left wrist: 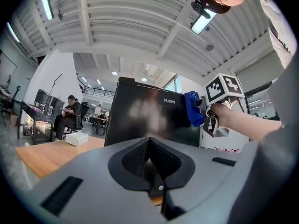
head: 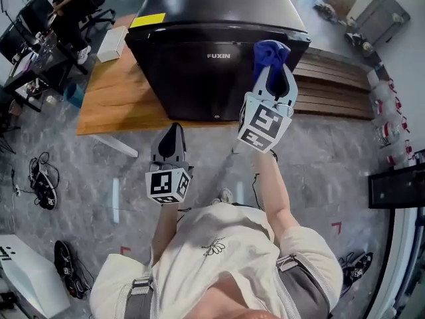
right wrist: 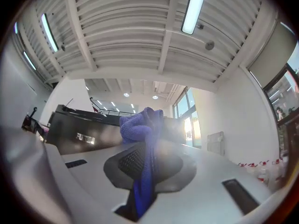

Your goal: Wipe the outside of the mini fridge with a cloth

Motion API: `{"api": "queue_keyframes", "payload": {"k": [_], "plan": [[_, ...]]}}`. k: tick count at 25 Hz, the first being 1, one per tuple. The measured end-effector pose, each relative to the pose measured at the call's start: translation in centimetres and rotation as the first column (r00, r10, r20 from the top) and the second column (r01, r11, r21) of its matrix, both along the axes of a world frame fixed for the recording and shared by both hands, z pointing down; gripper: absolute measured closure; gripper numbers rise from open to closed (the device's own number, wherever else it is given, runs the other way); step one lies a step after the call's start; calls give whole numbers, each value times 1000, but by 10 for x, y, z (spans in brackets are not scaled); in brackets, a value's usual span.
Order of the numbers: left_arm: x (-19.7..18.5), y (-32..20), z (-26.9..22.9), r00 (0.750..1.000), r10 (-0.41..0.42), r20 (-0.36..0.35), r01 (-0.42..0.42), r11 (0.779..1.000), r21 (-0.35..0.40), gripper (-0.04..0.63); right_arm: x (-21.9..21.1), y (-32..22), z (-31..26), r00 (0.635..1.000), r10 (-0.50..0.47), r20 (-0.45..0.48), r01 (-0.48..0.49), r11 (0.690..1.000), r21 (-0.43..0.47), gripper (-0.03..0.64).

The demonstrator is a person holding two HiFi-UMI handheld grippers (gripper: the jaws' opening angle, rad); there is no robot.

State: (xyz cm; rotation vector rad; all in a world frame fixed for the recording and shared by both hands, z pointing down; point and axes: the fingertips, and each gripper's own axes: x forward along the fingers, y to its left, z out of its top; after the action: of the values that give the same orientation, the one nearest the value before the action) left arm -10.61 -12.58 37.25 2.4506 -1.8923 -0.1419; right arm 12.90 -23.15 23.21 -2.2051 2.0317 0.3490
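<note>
The black mini fridge (head: 212, 45) stands on a low wooden platform (head: 109, 102), its glossy door (left wrist: 145, 120) facing me. A blue cloth (head: 269, 53) is bunched at the tip of my right gripper (head: 272, 68), which is shut on it and held against the upper right of the fridge door. In the right gripper view the cloth (right wrist: 140, 129) hangs down between the jaws, with the fridge (right wrist: 79, 127) to the left. My left gripper (head: 171, 141) hovers lower, in front of the fridge's base, shut with nothing in it (left wrist: 149, 160).
A white box (head: 111, 43) lies on the platform left of the fridge. A person sits at desks (head: 40, 38) at far left. Shoes and cables (head: 41, 178) lie on the grey floor. Wooden slats (head: 339, 88) extend right of the fridge.
</note>
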Motion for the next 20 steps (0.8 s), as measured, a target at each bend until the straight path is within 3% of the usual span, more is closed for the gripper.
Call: {"api": "queue_keyframes", "payload": {"k": [8,20], "plan": [[19,-11,-1,998,62,-13,-62,998,2,591,79,-6,6,983,185,8,-184,982,-33,555],[16,-10,-12,998,63,-29,-62,998,23,591,103,3,11,965,262,3,-262,965,-25,555]]}}
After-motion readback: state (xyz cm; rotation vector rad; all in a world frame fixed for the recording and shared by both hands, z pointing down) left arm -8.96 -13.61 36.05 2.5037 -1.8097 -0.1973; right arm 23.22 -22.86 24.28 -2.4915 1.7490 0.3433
